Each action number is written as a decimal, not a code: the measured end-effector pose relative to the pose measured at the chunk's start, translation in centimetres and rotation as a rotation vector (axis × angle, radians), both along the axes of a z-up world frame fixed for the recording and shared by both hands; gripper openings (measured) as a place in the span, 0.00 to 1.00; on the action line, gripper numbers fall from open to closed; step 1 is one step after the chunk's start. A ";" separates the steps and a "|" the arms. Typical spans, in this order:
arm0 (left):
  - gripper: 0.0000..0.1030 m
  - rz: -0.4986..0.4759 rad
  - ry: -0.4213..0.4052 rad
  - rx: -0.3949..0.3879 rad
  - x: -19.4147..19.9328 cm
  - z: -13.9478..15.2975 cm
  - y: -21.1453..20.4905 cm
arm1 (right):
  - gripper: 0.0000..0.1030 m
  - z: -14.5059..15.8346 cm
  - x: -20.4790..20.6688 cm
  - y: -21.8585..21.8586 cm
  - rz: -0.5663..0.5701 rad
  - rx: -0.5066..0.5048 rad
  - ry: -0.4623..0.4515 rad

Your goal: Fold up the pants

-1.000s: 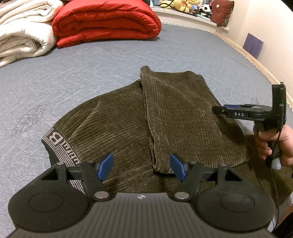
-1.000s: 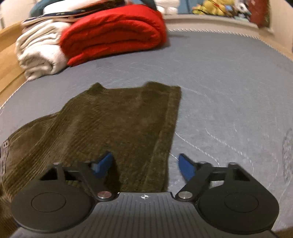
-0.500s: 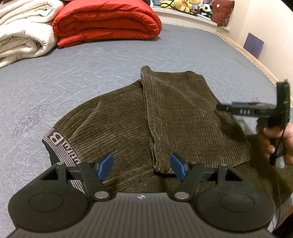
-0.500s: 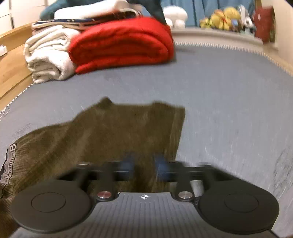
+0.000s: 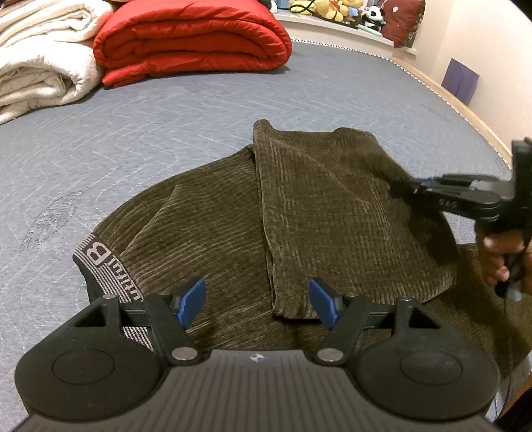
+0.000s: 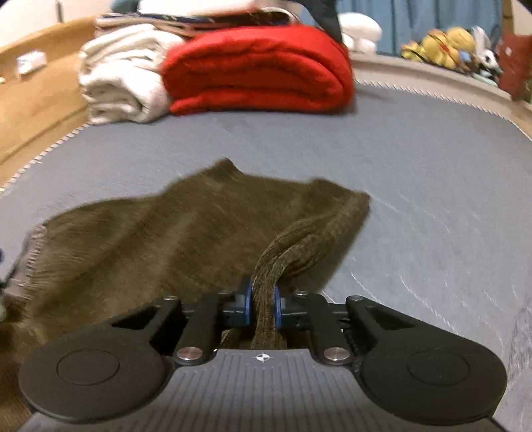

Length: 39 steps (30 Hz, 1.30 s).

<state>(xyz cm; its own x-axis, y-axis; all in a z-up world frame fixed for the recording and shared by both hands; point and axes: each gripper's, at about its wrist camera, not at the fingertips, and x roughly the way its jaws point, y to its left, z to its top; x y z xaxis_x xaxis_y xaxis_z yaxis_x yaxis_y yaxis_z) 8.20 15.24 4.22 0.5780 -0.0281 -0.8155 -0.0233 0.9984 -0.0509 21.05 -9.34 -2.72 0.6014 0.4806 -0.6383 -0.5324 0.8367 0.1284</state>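
Note:
Olive-brown corduroy pants (image 5: 332, 206) lie on the grey mattress (image 5: 133, 133), one leg folded over the other, with the lettered waistband (image 5: 99, 266) at the left. My left gripper (image 5: 256, 299) hovers open over the near part of the pants, nothing between its blue pads. My right gripper (image 6: 262, 305) is closing on the right edge of the folded leg; a bunch of the fabric (image 6: 292, 242) is pinched between its pads and lifts off the mattress. In the left wrist view the right gripper (image 5: 404, 189) reaches in from the right, held by a hand (image 5: 498, 252).
A rolled red duvet (image 5: 189, 36) and a folded white blanket (image 5: 43, 66) lie at the far end of the mattress. Plush toys (image 5: 332, 10) line the ledge behind. A wooden bed edge (image 5: 465, 109) runs along the right side.
The right gripper went from open over the leg's edge to closed on the fabric, and has risen a little, pulling that edge up. The left gripper has kept still.

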 end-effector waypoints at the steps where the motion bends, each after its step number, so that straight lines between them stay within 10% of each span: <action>1: 0.72 0.000 0.000 0.000 0.0 0.0 0.0 | 0.12 0.5 -0.2 0.0 0.019 0.008 -0.012; 8: 0.72 0.004 0.001 0.001 0.2 -0.1 -0.1 | 0.11 5.1 -2.1 -1.0 0.284 0.149 -0.093; 12: 0.72 0.002 0.003 0.002 0.3 -0.1 -0.1 | 0.15 5.7 -3.3 -1.2 0.547 0.283 0.089; 17: 0.72 0.003 -0.002 -0.006 0.3 0.0 -0.2 | 0.24 2.7 -3.8 0.4 0.643 0.195 0.226; 33: 0.72 -0.004 0.001 0.001 0.5 -0.1 -0.5 | 0.56 2.5 3.6 -11.9 0.099 0.736 0.268; 39: 0.72 0.004 0.004 0.007 0.8 -0.2 -0.6 | 0.55 0.3 3.4 -10.4 0.110 0.579 0.346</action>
